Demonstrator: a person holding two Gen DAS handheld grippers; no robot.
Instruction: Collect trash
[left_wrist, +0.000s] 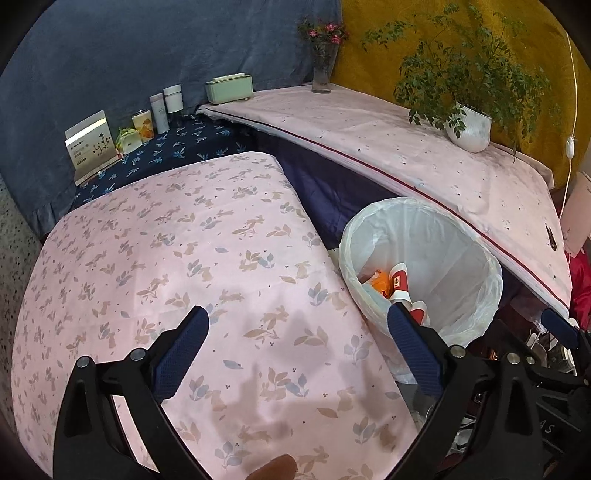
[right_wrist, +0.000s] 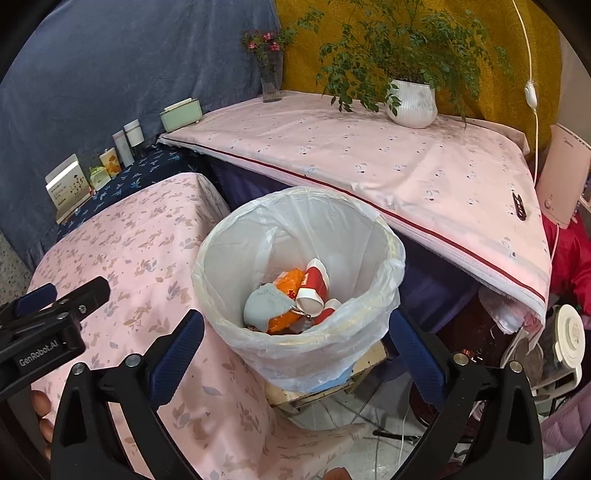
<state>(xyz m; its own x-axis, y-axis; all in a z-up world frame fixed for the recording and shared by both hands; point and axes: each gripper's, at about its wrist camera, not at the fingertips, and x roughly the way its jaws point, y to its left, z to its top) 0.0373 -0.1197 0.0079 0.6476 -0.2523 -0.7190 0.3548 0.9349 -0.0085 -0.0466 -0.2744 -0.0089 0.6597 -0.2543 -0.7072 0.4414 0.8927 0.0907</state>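
A bin with a white liner (right_wrist: 236, 266) stands beside the pink rabbit-print table (right_wrist: 147, 240). Inside lie red-and-white paper cups (right_wrist: 314, 284), an orange wrapper (right_wrist: 290, 278) and a crumpled grey-blue piece (right_wrist: 264, 306). My right gripper (right_wrist: 295, 319) hangs open just over the bin's near rim, with nothing between its fingers. My left gripper (left_wrist: 298, 314) is open and empty above the rabbit-print table (left_wrist: 184, 258), with the bin (left_wrist: 454, 266) at its right finger. The left gripper (right_wrist: 62, 295) also shows at the left edge of the right wrist view.
A second pink-covered table (right_wrist: 369, 155) behind the bin carries a potted plant (right_wrist: 412, 103) and a flower vase (right_wrist: 271, 83). Bottles, cards and a green box (right_wrist: 181, 112) line the back left. A pink appliance (right_wrist: 561, 173), cables and clutter crowd the floor at right.
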